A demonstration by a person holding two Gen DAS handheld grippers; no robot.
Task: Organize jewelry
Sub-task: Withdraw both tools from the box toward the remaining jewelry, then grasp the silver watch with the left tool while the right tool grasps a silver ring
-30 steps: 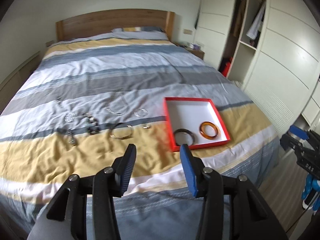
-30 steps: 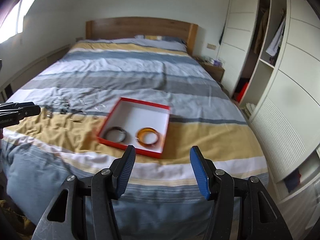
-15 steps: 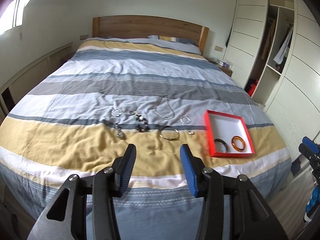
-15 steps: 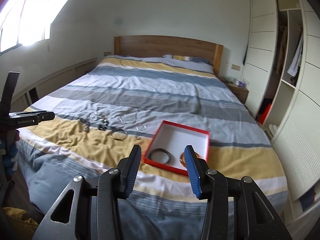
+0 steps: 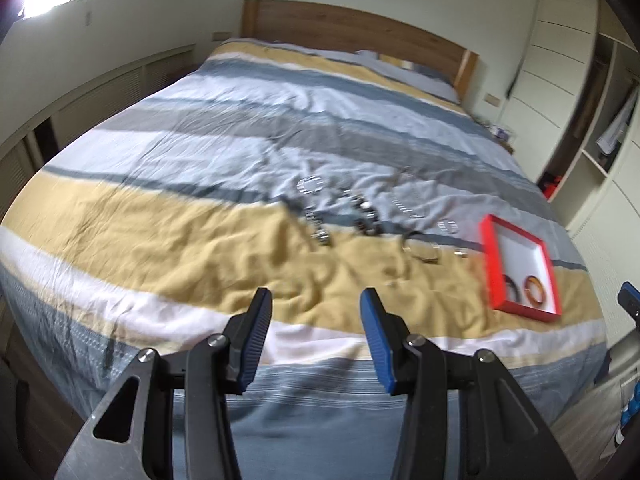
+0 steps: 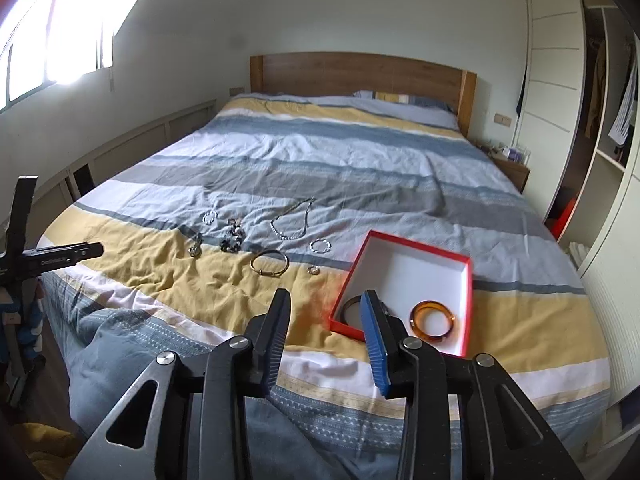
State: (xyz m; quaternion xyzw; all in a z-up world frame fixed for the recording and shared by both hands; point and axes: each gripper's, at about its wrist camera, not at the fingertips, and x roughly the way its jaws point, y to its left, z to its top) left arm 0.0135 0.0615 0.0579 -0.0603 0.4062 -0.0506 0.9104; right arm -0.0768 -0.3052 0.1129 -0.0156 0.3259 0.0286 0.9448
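A red box with a white inside (image 6: pixel 436 276) (image 5: pixel 532 254) lies on the striped bed. It holds an amber bangle (image 6: pixel 434 321) (image 5: pixel 535 285) and a dark bangle (image 6: pixel 352 312) (image 5: pixel 512 284). Left of it lie a gold bangle (image 6: pixel 270 262), a small ring (image 6: pixel 313 270), a silver ring bracelet (image 6: pixel 320 245), a chain necklace (image 6: pixel 294 220), a dark beaded piece (image 6: pixel 232 238) and a watch (image 6: pixel 196 246). My left gripper (image 5: pixel 316 316) and right gripper (image 6: pixel 326 312) are open and empty, above the bed's near edge.
A wooden headboard (image 6: pixel 360 72) stands at the far end. White wardrobes with open shelves (image 6: pixel 580 100) line the right wall. A nightstand (image 6: pixel 512 166) stands beside the bed. A window (image 6: pixel 52 40) is on the left wall.
Both views have swung left and closer to the bed. The left view is blurred by motion. The right gripper's jaws have opened a little wider.
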